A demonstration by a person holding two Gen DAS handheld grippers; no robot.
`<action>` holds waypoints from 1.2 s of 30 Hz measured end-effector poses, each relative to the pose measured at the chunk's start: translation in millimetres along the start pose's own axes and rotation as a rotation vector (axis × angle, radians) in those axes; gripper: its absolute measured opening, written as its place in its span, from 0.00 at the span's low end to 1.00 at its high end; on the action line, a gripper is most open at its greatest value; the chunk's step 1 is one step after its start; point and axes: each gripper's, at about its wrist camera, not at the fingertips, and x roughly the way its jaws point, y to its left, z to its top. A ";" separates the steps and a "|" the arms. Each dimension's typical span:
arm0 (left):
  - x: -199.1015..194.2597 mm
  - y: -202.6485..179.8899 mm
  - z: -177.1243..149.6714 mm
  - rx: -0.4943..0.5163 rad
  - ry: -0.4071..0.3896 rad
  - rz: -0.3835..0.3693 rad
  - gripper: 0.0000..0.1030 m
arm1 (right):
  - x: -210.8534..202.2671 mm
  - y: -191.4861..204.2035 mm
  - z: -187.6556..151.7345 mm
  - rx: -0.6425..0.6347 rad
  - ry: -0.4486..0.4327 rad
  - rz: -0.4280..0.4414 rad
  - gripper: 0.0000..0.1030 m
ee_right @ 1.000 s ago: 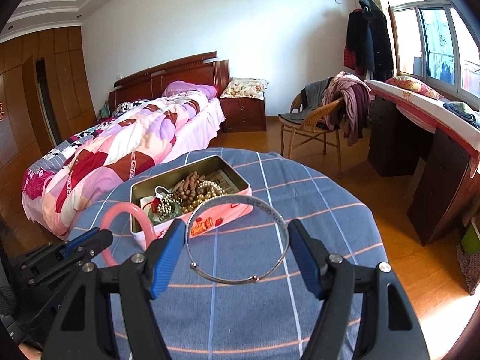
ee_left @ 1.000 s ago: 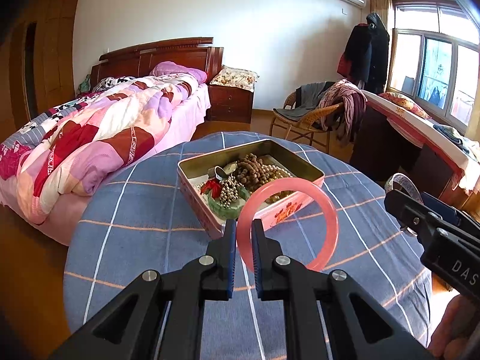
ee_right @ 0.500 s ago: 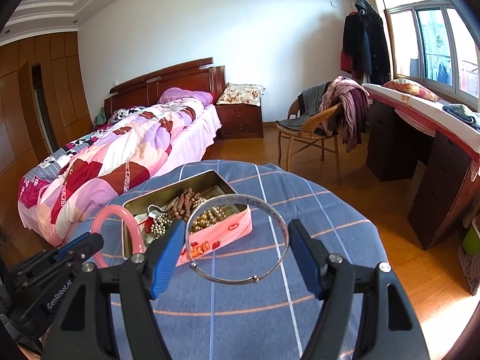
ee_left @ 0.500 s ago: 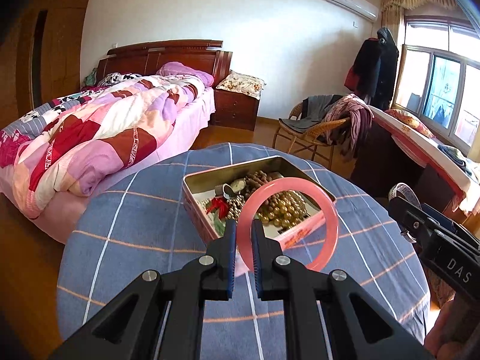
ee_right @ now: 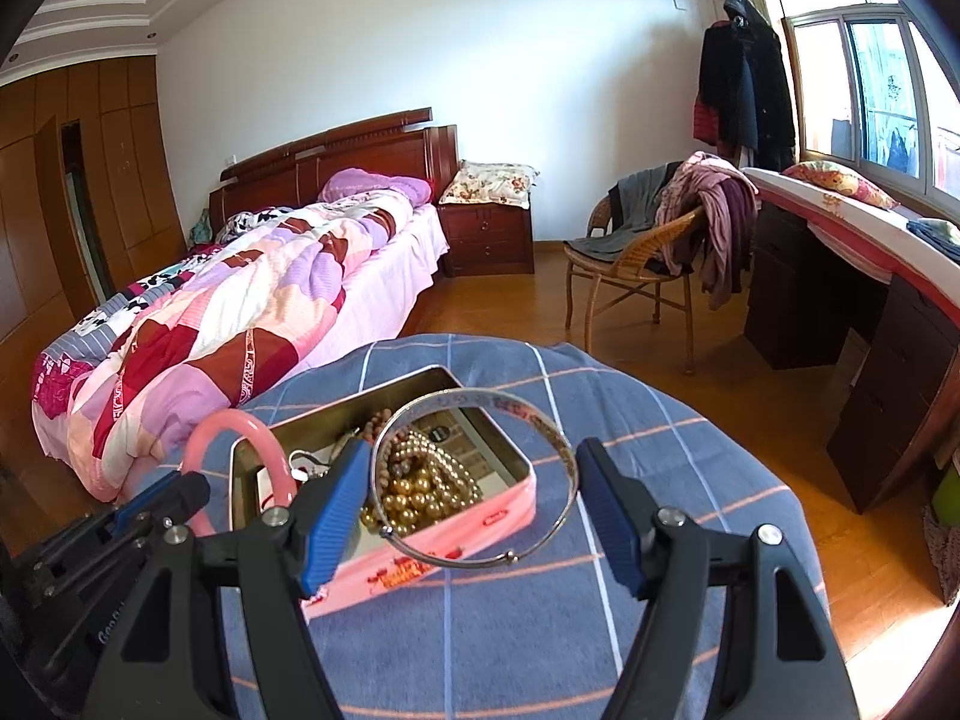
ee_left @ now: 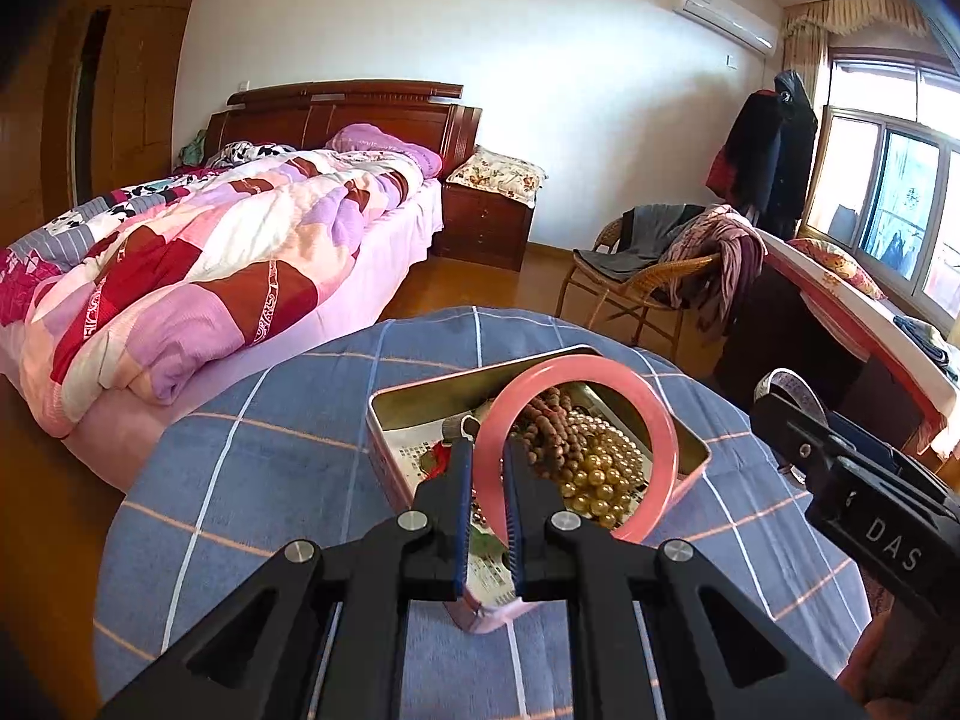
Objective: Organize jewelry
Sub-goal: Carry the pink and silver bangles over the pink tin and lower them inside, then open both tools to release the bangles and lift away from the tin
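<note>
The right gripper (ee_right: 474,495) holds a thin silver bangle (ee_right: 528,420) across its wide-set jaws, over a pink tin (ee_right: 498,519) of pearls and beads on the blue checked worktop (ee_right: 660,450). At nine o'clock, the left gripper (ee_right: 198,489) pinches a pink bangle (ee_right: 231,423).

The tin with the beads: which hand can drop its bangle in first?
Probably the left. Its gripper pinches the pink bangle, which seems to hang right over the open tin. The right gripper spans the silver bangle, which seems to hang more over the tin's near edge and the tablecloth.
</note>
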 end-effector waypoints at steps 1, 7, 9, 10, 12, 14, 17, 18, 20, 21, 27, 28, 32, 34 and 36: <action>1.9 0.7 0.3 -0.003 0.001 0.001 0.09 | 2.2 0.6 0.5 -0.001 0.002 0.000 0.71; 15.0 1.6 1.2 -0.016 0.012 0.004 0.09 | 15.5 1.0 3.8 0.001 0.012 0.002 0.71; 19.1 1.4 -0.7 -0.020 0.020 0.000 0.09 | 20.3 0.5 4.2 0.004 0.019 0.004 0.71; 21.9 1.5 -1.7 -0.020 0.026 -0.001 0.09 | 22.2 0.4 4.0 0.004 0.021 0.003 0.71; 28.2 1.1 -2.3 -0.019 0.036 0.002 0.09 | 27.4 0.7 4.8 0.001 0.028 0.001 0.71; 33.6 1.6 -1.9 -0.020 0.042 0.004 0.09 | 31.9 0.3 5.9 0.002 0.033 0.000 0.71; 41.7 2.5 1.7 -0.018 0.043 0.009 0.09 | 38.5 -0.1 7.5 0.007 0.037 -0.002 0.71; 44.7 3.0 3.3 -0.019 0.043 0.013 0.09 | 41.1 -0.1 8.2 0.009 0.039 -0.001 0.71; 50.7 4.6 7.0 -0.030 0.046 0.015 0.09 | 48.1 0.7 10.7 0.017 0.046 0.004 0.71; 53.6 4.7 8.4 -0.030 0.045 0.019 0.09 | 52.3 2.4 12.5 0.017 0.049 0.008 0.71; 73.7 2.8 13.6 -0.021 0.063 0.060 0.09 | 87.4 18.9 14.9 -0.027 0.087 -0.011 0.71; 76.3 2.4 13.2 -0.018 0.064 0.070 0.09 | 92.5 20.9 13.7 -0.034 0.092 -0.019 0.71; 81.9 2.9 6.6 0.004 0.074 0.088 0.09 | 103.4 25.5 7.6 -0.066 0.106 -0.038 0.71; 87.0 -0.5 2.4 0.021 0.088 0.101 0.09 | 105.8 26.8 5.3 -0.077 0.112 -0.038 0.71; 90.8 -0.4 2.8 0.026 0.100 0.107 0.09 | 109.4 26.9 3.7 -0.079 0.123 -0.029 0.71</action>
